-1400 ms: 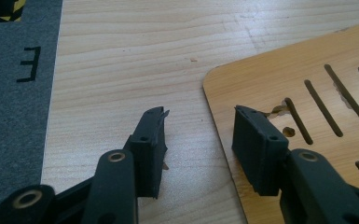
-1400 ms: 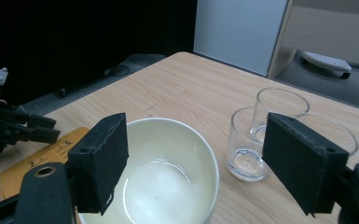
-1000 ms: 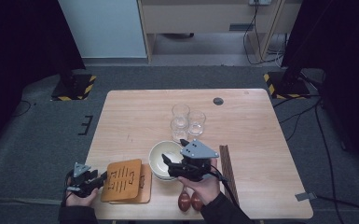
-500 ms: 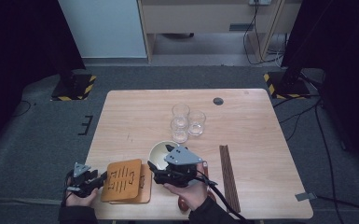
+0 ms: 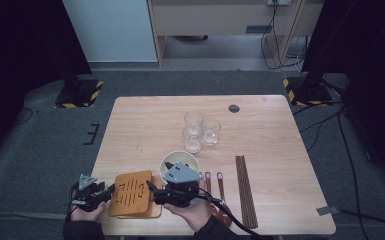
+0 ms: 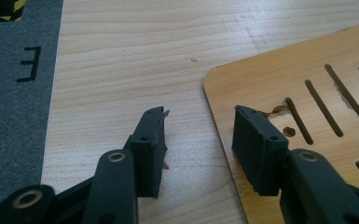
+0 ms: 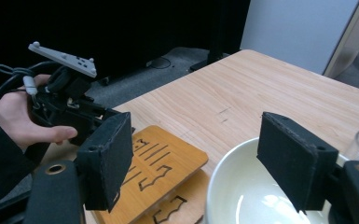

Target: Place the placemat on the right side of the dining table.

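Observation:
Two slotted wooden boards (image 5: 131, 193) lie stacked near the table's front left corner, the upper one (image 7: 155, 164) skewed over the lower. My left gripper (image 5: 110, 190) rests at their left edge. Its jaws (image 6: 200, 114) stand open astride the upper board's (image 6: 307, 88) edge, one over the board and one over bare table, neither pressing. My right gripper (image 5: 152, 191) points left at the boards' right side, just in front of a white bowl (image 5: 180, 159). It is open (image 7: 193, 121) and holds nothing, with the bowl (image 7: 247, 191) low on its right.
Three clear glasses (image 5: 200, 131) stand behind the bowl. Two brown spoons (image 5: 219, 183) and a strip of dark chopsticks (image 5: 245, 190) lie to the right of my right hand. A dark round inset (image 5: 234, 108) sits near the table's far edge. Grey carpet surrounds the table (image 5: 145, 125).
My right gripper has moved left and toward the front edge, from over the spoons to beside the boards. The left gripper has stayed put.

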A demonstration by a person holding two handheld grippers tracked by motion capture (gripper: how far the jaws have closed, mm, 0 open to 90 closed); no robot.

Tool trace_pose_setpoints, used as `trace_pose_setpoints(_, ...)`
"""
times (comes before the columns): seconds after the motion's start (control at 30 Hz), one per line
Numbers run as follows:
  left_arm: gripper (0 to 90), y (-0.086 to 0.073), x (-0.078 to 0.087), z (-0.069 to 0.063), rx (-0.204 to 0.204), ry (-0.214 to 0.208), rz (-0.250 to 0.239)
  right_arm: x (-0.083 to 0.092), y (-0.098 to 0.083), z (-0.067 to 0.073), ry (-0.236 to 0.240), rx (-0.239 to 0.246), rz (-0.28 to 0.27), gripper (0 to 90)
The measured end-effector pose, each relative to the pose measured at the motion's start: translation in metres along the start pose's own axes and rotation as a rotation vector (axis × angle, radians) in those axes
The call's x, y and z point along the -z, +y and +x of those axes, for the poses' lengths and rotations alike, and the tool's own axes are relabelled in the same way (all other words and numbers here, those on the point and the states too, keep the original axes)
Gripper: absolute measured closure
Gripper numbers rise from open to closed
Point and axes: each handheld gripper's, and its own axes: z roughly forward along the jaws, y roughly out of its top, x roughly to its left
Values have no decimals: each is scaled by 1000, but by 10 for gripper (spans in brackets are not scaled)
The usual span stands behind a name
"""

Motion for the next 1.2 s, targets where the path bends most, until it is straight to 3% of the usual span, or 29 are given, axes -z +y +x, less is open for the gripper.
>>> trace_pose_setpoints(1.2,532,0,0,0,5,-2,-3,-34,-22,34,84,-27,75,297)
